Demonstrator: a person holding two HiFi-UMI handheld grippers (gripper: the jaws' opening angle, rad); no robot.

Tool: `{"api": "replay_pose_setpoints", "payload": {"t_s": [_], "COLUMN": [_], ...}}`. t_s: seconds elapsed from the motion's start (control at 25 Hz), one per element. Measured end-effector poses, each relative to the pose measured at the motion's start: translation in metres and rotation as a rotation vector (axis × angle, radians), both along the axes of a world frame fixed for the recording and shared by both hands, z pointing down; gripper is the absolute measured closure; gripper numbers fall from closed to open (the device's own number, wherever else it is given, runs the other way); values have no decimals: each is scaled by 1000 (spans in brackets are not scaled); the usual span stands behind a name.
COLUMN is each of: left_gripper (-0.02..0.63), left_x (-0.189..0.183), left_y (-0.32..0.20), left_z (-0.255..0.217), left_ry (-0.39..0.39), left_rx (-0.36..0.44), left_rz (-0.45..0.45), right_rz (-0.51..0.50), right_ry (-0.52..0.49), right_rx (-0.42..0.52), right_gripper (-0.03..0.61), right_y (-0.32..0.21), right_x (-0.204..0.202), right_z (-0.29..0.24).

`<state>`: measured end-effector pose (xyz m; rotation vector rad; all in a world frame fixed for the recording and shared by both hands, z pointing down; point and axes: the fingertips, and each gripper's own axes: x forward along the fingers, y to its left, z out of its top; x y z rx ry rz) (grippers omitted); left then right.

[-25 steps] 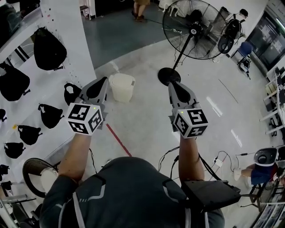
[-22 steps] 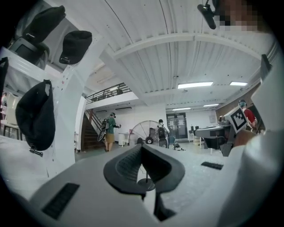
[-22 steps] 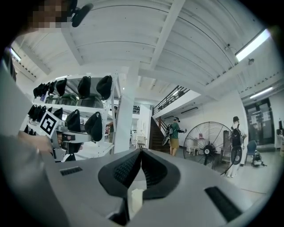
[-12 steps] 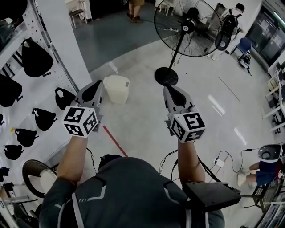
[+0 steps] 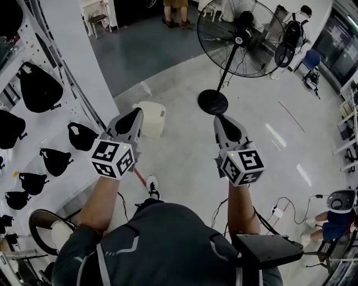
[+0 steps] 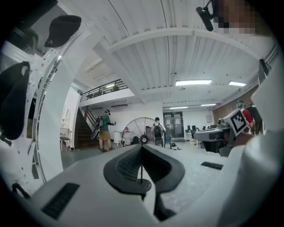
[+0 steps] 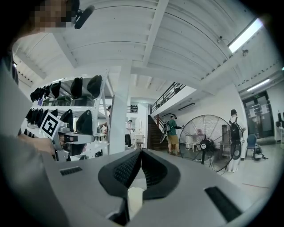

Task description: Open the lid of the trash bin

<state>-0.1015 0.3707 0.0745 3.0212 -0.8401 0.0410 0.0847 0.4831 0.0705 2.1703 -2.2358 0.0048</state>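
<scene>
The trash bin (image 5: 154, 119) is a small cream bin with its lid down, standing on the pale floor by the foot of the white shelf wall. In the head view my left gripper (image 5: 136, 114) is held in the air, and its tip overlaps the bin's left side. My right gripper (image 5: 219, 119) is level with it, well to the right of the bin. Both stand shut with nothing between the jaws; the left gripper (image 6: 142, 149) and right gripper (image 7: 141, 153) each show their dark pads meeting. Neither gripper view clearly shows the bin.
A big pedestal fan (image 5: 240, 37) stands ahead on the right, its round base (image 5: 212, 102) just beyond my right gripper. Black bags (image 5: 39, 88) hang on the white rack to the left. A person (image 5: 175, 8) stands far ahead. My shoe (image 5: 151, 185) shows below.
The view has moved forward: the bin is nearer and now partly behind the left gripper. A shoe has come into sight below. Both grippers stay shut.
</scene>
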Motion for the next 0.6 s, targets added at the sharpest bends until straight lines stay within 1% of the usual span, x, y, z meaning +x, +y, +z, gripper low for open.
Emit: {"api": "replay_pose_setpoints", "payload": {"t_s": [0.12,0.24,0.4,0.48,0.6], "left_gripper": [606,605,606,606,606], "left_x": [1,2,5,3,-4], "left_y": [-29,-70,-122,-150,-187], "left_z": [6,3,-11,-13,-11], "left_ry": [9,28,44,54,44], "left_rx": [-7,-10,18,17,13], "left_rz": [12,9,-2,-12,-37], "right_rz": [1,-11,-11,-15,-28], "right_ry": [24,55,57,59,64], "right_rx": [-8,-18,-27,-36,-48], "right_gripper": [552,552,552,552,552], "right_y": [-32,-71,-121,-147,-185], "right_x": [-4,-8,-1,-1,-6], "right_z": [-2,-9,-13,-11,-12]}}
